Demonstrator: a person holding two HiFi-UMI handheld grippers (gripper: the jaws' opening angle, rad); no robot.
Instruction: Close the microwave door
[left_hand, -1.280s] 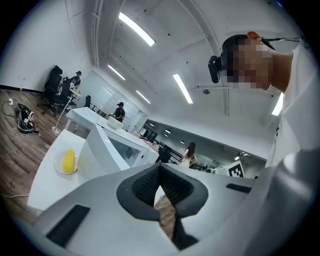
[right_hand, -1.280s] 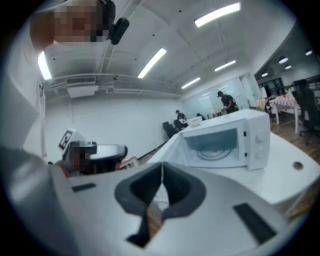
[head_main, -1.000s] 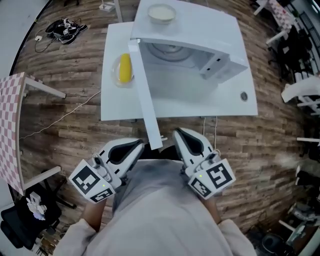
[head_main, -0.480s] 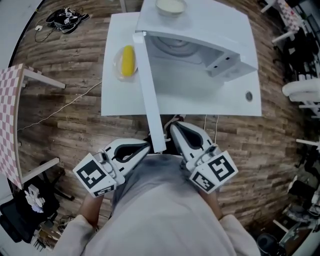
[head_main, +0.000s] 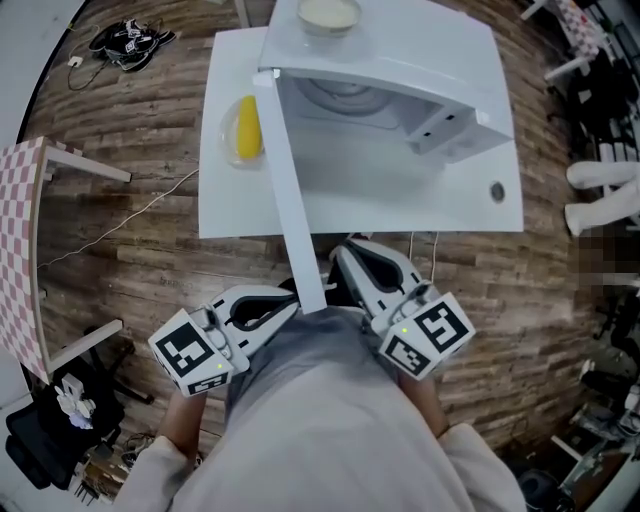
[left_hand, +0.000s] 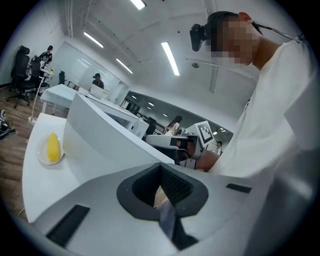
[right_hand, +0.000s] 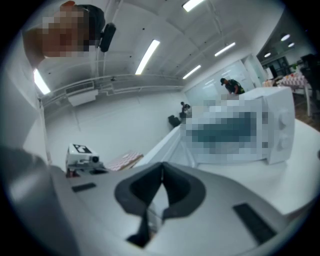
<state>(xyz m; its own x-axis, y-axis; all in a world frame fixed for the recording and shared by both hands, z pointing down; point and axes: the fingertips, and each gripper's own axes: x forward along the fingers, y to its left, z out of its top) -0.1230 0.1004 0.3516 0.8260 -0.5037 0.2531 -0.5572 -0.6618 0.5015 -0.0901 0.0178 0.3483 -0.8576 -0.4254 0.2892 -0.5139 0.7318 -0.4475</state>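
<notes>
Both tools were low, tucked in close to the person's body. The left tool had its jaws pressed together, tips meeting, nothing between them in its own view. It was the same on the other side: the right tool was pressed shut and empty, with only a thin seam showing where the jaws met.

The microwave door stood wide open. It swung out from its hinge at the far left corner of the microwave and reached right back toward the tools. Its free end sat between the two of them, with the left tool's tips just beside it on one side and the right tool's tips near it on the other. Contact on either side could not be made out. From the left tool's view the door rose as a broad white slab just ahead of the jaws.

Beyond the tools lay the white tabletop. A yellow item on a clear plate sat to the left of the door's hinge, ahead of the left tool. Farthest from both tools, a pale bowl rested on top of the microwave.
</notes>
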